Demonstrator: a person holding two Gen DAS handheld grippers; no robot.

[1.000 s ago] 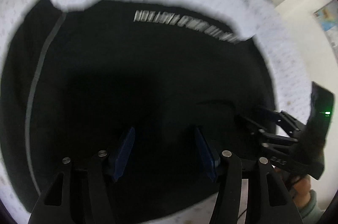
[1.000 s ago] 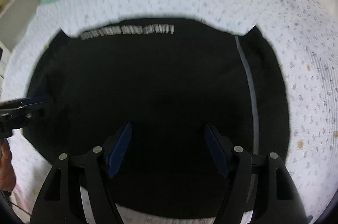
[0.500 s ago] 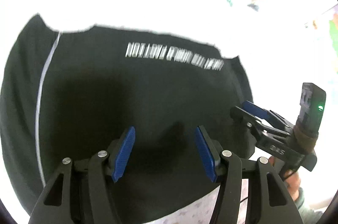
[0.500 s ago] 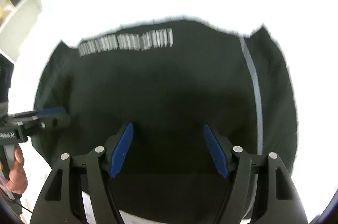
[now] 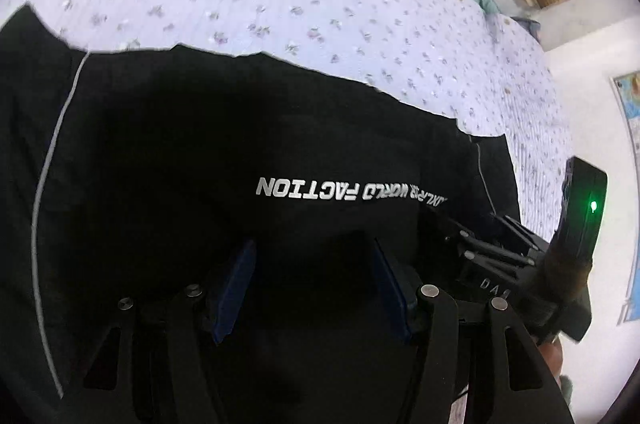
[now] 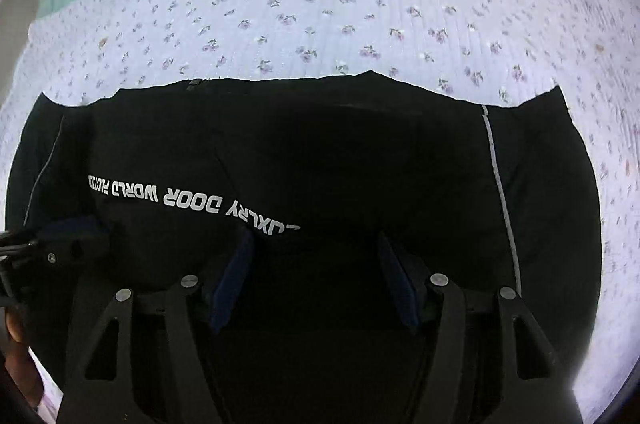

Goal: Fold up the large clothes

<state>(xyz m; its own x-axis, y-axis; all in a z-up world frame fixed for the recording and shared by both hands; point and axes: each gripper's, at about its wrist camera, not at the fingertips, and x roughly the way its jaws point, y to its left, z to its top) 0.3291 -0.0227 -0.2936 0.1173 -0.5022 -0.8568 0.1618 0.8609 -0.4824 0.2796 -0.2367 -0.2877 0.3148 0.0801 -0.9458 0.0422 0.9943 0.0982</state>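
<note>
While the black garment (image 6: 320,151) lies spread flat on a bed covered by a pale floral bedspread (image 6: 320,3), both hand-held grippers are held over its near part, pointing steeply down at it. Seen from the left wrist, the left hand-held gripper (image 5: 312,288) is spread, its blue pads (image 5: 236,284) apart above the dark cloth with nothing pinched between them; whether the tips touch the fabric cannot be told. A line of white lettering (image 5: 352,191) on the garment is seen just beyond those tips, and a thin light stripe (image 5: 48,183) runs down the cloth well to the left. The right hand-held gripper (image 6: 316,284) is likewise spread, though its jaws have just been closing somewhat, and only the black cloth is seen in the gap, not gripped. In the right wrist view the lettering (image 6: 192,199) ends just beside its left pad (image 6: 236,276), and another light stripe (image 6: 500,183) is seen to the right. Each hand-held gripper is seen at the edge of the other's view, just beside it.
</note>
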